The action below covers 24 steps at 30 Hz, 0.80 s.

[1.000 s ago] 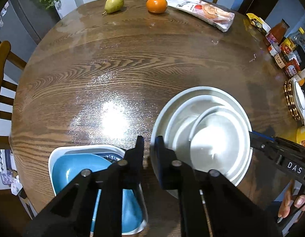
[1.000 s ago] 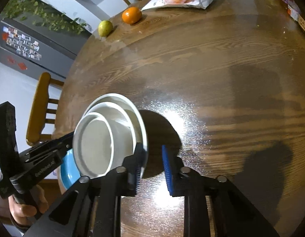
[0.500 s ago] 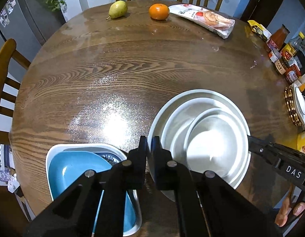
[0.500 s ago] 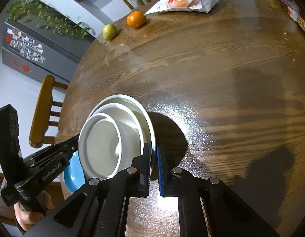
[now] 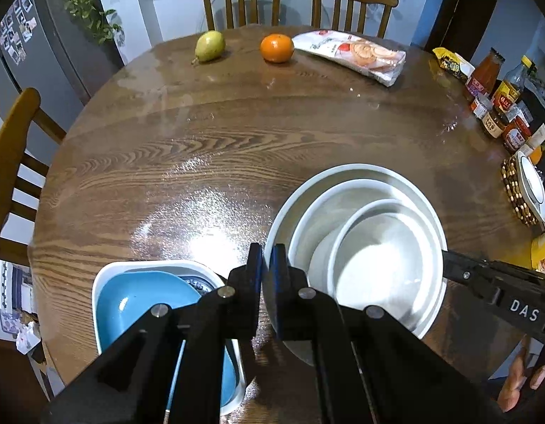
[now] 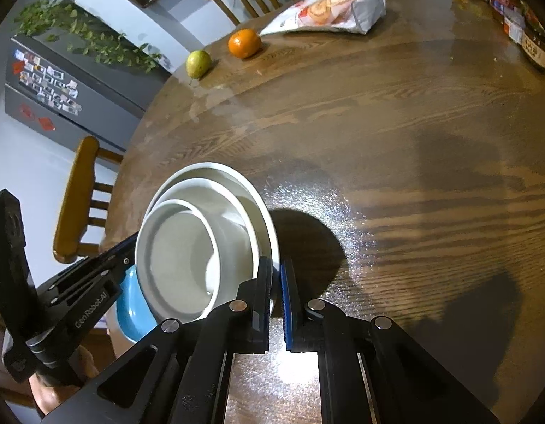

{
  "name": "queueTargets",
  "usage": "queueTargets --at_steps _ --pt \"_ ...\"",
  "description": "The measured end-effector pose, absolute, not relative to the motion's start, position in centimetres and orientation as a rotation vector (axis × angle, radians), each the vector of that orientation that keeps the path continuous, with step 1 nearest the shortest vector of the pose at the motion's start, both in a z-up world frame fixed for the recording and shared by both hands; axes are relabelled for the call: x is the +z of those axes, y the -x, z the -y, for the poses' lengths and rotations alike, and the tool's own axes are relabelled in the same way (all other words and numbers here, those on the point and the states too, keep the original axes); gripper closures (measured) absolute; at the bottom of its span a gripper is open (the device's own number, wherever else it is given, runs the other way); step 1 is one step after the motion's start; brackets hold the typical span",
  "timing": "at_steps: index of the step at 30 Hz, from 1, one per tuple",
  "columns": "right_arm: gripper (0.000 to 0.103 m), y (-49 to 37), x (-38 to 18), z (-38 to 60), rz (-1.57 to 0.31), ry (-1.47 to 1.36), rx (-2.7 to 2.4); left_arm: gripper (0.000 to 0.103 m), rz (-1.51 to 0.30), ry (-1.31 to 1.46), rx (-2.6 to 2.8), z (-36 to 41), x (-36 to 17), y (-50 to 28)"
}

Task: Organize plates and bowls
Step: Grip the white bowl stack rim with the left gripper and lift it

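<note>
Both claws are pinching the rim of the white nested stack [image 5: 357, 243] from opposite sides: the left claw [image 5: 267, 265] at its 9 o'clock edge, the right claw [image 6: 276, 282] at its 3 o'clock edge. Probably this is sharing the weight and keeping the stack level. It is sitting near the table [image 5: 237, 148] edge at 6 o'clock, with the blue dish in its white tray [image 5: 138, 296] just beside it at 8 o'clock.

Pear [image 5: 209, 45], orange [image 5: 277, 47], snack bag [image 5: 350, 56]
</note>
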State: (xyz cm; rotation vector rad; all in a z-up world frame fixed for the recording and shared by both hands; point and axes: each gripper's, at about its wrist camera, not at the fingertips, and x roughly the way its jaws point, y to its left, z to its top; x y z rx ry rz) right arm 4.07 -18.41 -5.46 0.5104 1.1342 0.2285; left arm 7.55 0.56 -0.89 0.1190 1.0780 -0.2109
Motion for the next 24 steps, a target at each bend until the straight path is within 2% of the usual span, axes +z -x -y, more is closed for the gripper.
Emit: queueTargets --at_steps 24 --pt "0.093 -3.9 -0.8 11.9 -1.073 -0.401 0.387 0.101 -0.993 -0.029 -0.059 -7.5 2.5 -4.4"
